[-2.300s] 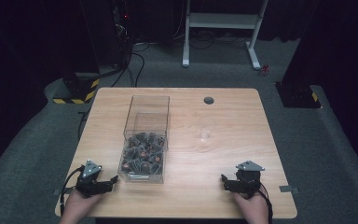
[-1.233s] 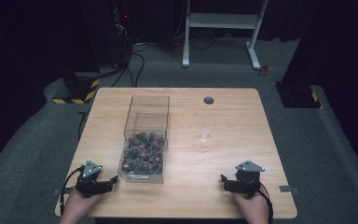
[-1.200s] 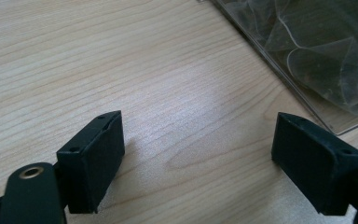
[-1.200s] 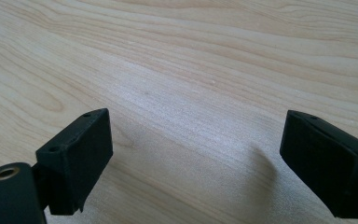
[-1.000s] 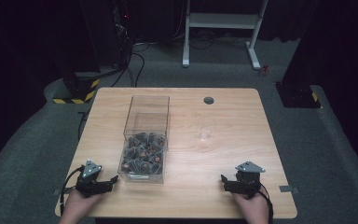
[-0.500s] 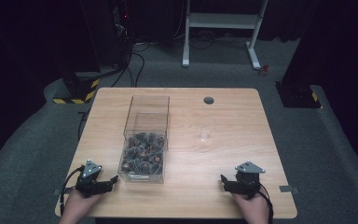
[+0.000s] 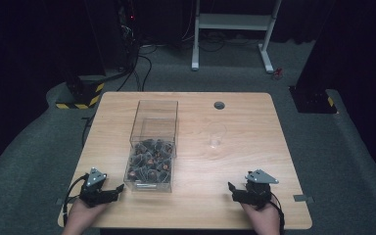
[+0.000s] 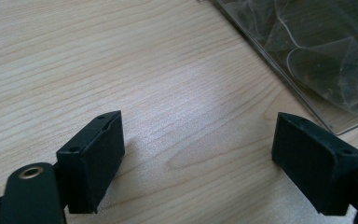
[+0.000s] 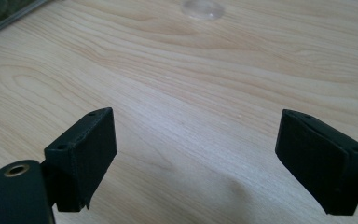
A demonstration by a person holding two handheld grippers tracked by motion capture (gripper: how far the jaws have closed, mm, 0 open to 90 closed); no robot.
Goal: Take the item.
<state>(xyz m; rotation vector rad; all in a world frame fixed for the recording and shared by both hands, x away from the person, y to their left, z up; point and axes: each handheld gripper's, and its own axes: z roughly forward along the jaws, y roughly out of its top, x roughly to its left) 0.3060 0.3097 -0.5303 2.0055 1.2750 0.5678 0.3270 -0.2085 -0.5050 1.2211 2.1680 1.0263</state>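
Wooden table (image 7: 254, 196): bare at its near edge. Clear plastic box (image 7: 152, 147): left of centre, holds dark crinkly packets (image 7: 149, 161), likely light and slippery; pinch by an edge. Clear cup (image 7: 216, 134): right of the box, thin-walled, crushable. Left gripper (image 7: 111, 191), right gripper (image 7: 234, 190): jaws wide apart, empty.

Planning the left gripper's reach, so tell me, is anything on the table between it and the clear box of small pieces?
Nothing visible: bare wooden table lies between the open left gripper and the clear box.
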